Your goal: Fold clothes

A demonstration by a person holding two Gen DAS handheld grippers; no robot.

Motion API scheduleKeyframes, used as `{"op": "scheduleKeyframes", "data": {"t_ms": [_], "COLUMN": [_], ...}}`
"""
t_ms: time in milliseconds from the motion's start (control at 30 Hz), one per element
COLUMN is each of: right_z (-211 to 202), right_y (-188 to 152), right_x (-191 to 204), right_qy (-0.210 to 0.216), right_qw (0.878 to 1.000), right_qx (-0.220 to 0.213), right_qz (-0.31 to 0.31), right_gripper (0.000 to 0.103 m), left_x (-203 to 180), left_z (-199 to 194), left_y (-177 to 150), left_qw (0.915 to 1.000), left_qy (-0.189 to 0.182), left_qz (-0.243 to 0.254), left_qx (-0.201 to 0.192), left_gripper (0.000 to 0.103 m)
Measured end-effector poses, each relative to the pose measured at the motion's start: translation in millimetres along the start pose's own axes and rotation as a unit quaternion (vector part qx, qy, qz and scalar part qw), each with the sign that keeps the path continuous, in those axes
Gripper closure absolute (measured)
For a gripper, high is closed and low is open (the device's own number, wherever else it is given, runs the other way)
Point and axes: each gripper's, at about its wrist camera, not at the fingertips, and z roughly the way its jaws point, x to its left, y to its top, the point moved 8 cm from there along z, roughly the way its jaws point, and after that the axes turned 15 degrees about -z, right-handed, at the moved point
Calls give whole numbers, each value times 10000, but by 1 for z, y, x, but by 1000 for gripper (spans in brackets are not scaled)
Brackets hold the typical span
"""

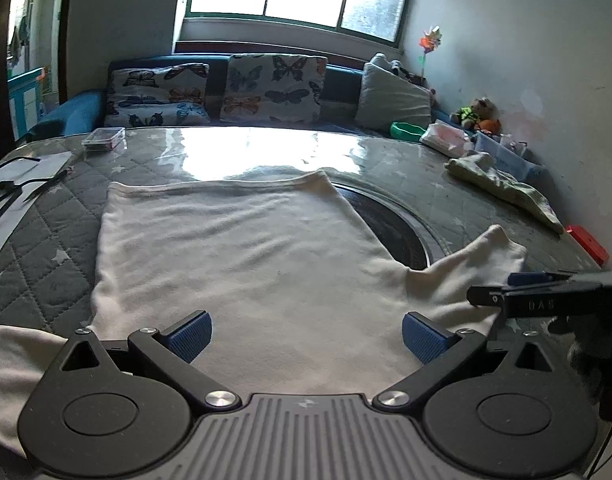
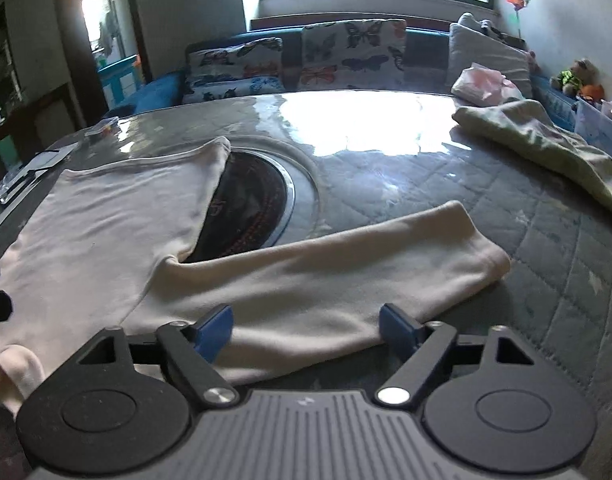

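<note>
A white long-sleeved shirt (image 1: 242, 256) lies spread flat on the quilted grey table, hem at the far side. My left gripper (image 1: 306, 334) is open over the near middle of the shirt, close above the cloth. In the right wrist view the shirt's right sleeve (image 2: 345, 272) stretches out to the right. My right gripper (image 2: 306, 326) is open, its blue pads on either side of the sleeve's near edge. The right gripper also shows at the right of the left wrist view (image 1: 501, 288), over the sleeve. A second, pale green garment (image 2: 545, 140) lies crumpled at the far right.
A round black hotplate (image 2: 250, 208) is set in the table, partly under the shirt. A clear box (image 1: 104, 138), cables and paper (image 1: 22, 184) sit at the far left. A red object (image 1: 587, 242), plastic bins (image 1: 505, 152) and a sofa with cushions (image 1: 266, 88) lie beyond.
</note>
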Motion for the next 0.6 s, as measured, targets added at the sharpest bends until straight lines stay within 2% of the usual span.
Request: {"op": "scheduleKeyframes", "data": {"t_ms": [200,333,600], "right_z": [4,5,4], "right_y": [-3,-6,-10], "right_x": [9,15,18], "right_qy": [-185,-272,-408], "right_qw": [9997,9992,9981], "right_qx": [-90,-164,-378], "right_qz": [-148,-261,-268], "right_gripper": [8,0,0], "left_x": [7,8,8], "left_z": [-2,-3,-4], "left_y": [7,8,10], "left_qw": [9998,9998,9998], "left_qy": [86,125,109], "left_qz": [-196,-152,-163], "left_qx": [-42,-59,-85], "left_gripper": [0,0,0]}}
